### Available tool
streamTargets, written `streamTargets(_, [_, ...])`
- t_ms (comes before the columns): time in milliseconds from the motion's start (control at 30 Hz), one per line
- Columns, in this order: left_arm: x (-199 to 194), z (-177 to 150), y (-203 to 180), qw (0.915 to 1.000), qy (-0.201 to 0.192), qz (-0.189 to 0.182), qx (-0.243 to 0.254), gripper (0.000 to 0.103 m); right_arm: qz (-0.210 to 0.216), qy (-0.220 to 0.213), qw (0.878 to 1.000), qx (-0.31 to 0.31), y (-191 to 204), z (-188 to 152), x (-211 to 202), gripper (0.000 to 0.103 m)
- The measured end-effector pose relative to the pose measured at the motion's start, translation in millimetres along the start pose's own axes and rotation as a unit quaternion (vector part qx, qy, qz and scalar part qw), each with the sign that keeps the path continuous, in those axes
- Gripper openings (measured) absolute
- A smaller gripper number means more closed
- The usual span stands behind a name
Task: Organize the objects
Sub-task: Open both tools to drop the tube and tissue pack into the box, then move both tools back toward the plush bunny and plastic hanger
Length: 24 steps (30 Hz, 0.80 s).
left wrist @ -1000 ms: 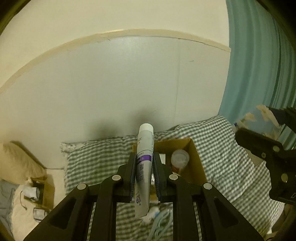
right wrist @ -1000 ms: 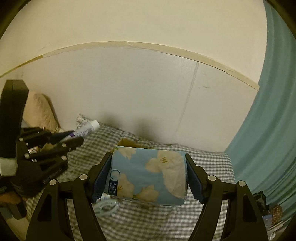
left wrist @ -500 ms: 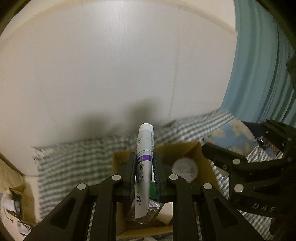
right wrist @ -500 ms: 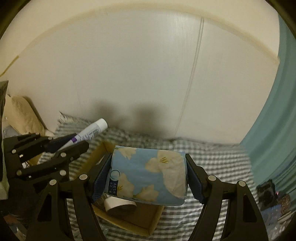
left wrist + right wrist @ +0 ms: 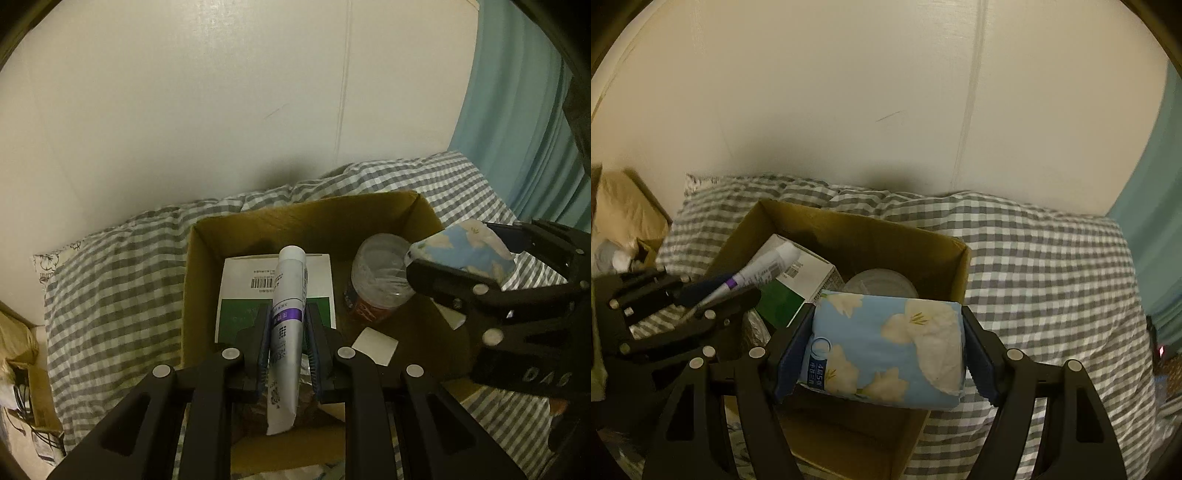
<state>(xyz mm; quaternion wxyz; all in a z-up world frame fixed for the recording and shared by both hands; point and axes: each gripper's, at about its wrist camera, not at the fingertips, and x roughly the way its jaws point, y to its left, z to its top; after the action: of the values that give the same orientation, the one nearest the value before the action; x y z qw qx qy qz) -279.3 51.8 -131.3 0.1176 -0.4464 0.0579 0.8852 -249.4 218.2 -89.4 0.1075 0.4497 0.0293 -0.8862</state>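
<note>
Both tools hang over an open cardboard box [image 5: 258, 229] that sits on a bed with a grey-checked cover [image 5: 1052, 266], against a pale wall. The left tool [image 5: 288, 332] is clamped on a white tube with a purple band [image 5: 288, 295], its cap end pointing forward above a green-and-white carton [image 5: 240, 288] lying in the box beside a clear lidded jar [image 5: 380, 273]. The right tool [image 5: 886, 350], whose jaws have just eased slightly wider, still grips a blue flowered tissue pack [image 5: 886, 347] crosswise over the box's near right part.
</note>
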Motion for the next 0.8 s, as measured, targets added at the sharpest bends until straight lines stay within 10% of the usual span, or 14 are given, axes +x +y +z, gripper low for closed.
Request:
streamTargets(133, [-16.3,6.0,-5.1,1.0,-0.008,-0.002,0.003,0.035,0.002,-0.025,0.999,0.023,1.0,3.9,-21.0,0.089])
streamTargets(200, [-29.6,10.1,-7.6,0.9997,-0.019,0.014,0.004,0.066,0.002,-0.037,0.999,0.025,2.4,9.1,-38.6,0.093])
streamTargets(567, [-160.7,16.9,-1.3,0.9933,-0.1,0.045,-0.037,0.101,-0.018,-0.128,0.992,0.004,30.6,8.5,-184.4,0.101])
streamTargets(800, [-258.3,-18.6,4.4,0.9831,-0.16,0.074,-0.048,0.103,-0.03,-0.176,0.984,-0.014,55.9,-17.4,-277.5,0.103])
